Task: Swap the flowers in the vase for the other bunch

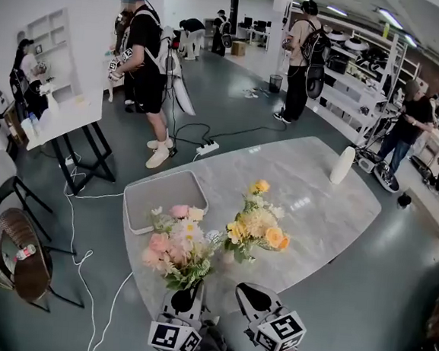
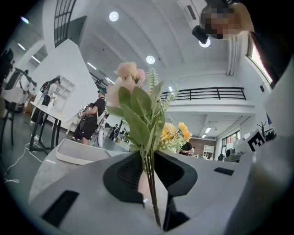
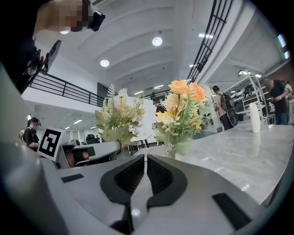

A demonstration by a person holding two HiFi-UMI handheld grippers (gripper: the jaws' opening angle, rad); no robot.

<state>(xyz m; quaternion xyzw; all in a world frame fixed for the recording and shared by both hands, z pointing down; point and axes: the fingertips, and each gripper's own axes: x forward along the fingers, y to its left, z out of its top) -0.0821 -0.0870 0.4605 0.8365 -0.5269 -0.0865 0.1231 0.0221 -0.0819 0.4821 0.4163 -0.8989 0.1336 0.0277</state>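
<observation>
Left gripper (image 2: 149, 173) pinches pink-and-cream flower bunch (image 2: 137, 112) by its stems — only its own view shows this; right gripper (image 3: 145, 160) closed, empty; grey marble tabletop (image 1: 319, 210) open toward 2 o'clock.

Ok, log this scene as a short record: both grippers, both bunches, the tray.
left gripper: shut on the stems of the pink bunch
pink bunch: upright, above the near edge of the table
right gripper: shut, empty
yellow bunch: standing on the table, touched by neither gripper
tray: on the table, behind the pink bunch
</observation>
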